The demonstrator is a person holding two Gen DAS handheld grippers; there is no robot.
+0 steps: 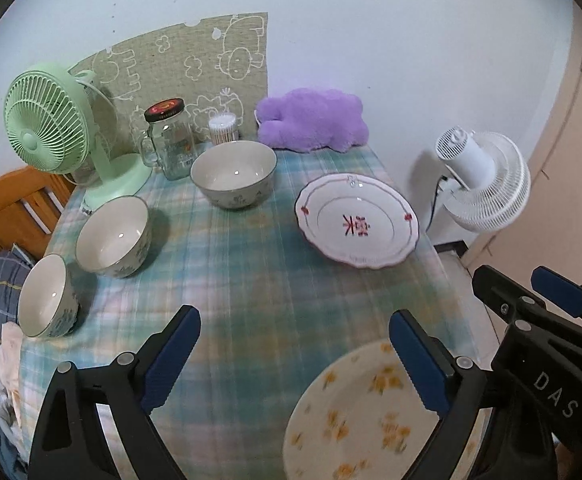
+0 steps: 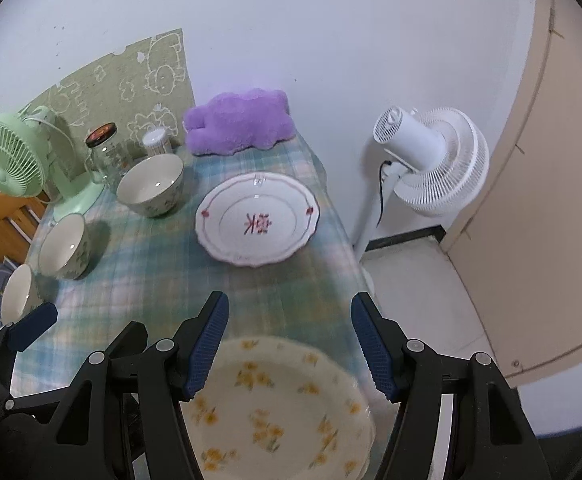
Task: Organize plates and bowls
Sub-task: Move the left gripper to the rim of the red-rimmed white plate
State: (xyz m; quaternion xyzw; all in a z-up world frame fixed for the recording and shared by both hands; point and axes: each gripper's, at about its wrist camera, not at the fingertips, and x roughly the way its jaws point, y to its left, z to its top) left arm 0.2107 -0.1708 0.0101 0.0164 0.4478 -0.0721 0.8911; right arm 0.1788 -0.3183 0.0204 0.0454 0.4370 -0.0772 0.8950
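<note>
Plates (image 2: 275, 408) stack visibly only under the right gripper's (image 2: 289, 344) spread, empty fingers (image 2: 207, 352).

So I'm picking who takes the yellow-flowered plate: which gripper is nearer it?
Right. The right gripper hangs over the yellow-flowered plate, jaws open astride it; the left gripper is beside it, over the tablecloth.

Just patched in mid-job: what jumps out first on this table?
The white plate with a red character sits toward the table's far right, with a purple plush toy behind it against the wall. Three bowls line the left side, and a yellow-flowered plate lies nearest, under the open right claw.
</note>
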